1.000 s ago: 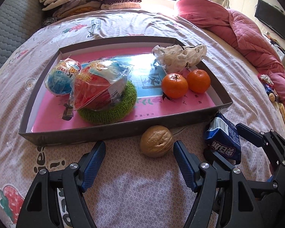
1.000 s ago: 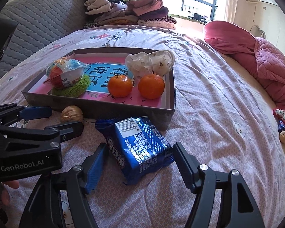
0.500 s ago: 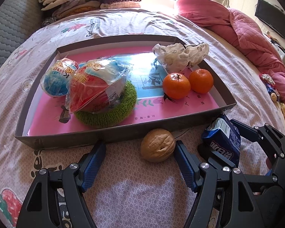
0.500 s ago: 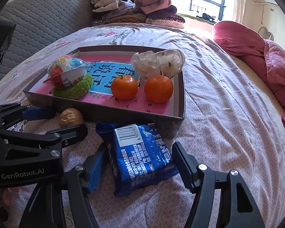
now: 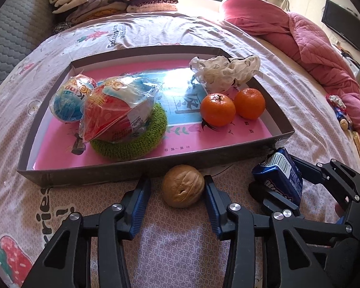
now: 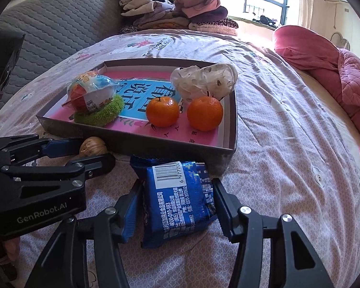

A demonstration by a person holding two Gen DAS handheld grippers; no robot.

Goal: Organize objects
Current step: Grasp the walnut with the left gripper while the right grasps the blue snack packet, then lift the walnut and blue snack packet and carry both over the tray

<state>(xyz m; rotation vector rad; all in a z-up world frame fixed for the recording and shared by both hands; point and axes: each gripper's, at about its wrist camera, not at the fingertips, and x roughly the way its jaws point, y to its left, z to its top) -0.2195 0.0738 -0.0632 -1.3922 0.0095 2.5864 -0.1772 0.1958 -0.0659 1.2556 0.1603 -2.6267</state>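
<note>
Left wrist view
- Counts: you had one walnut [image 5: 182, 189], two oranges [image 5: 218, 110], one green knitted ring [image 5: 141, 136], two wrapped toy eggs [image 5: 118, 112], one crumpled white bag [image 5: 224, 72], one blue snack packet [image 5: 279, 175] and one shallow box [image 5: 108, 171].
- Left gripper [image 5: 177, 189]: your jaws had just been closing around the walnut; the 3 o'clock pad met its side, while the 9 o'clock pad stood a sliver off.
- Walnut's place: it sat on the bed sheet [image 5: 170, 244] between your fingers, just at 6 o'clock of the box's near wall.
- Right gripper [image 5: 279, 187]: seen at 4 o'clock, with the packet between its fingers.

Right wrist view
- Counts: you saw one packet [image 6: 180, 199], two oranges [image 6: 162, 111], one toy egg [image 6: 91, 93] on the green ring [image 6: 100, 115], one white bag [image 6: 204, 81], one walnut [image 6: 92, 146].
- Right gripper [image 6: 177, 196]: your jaws had just been closing and both pads touched the packet's edges.
- Packet's place: flat on the sheet, barcode end at 12 o'clock, against the box's [image 6: 156, 141] near corner.
- Left gripper [image 6: 84, 150]: at 9 o'clock, fingers either side of the walnut.
</note>
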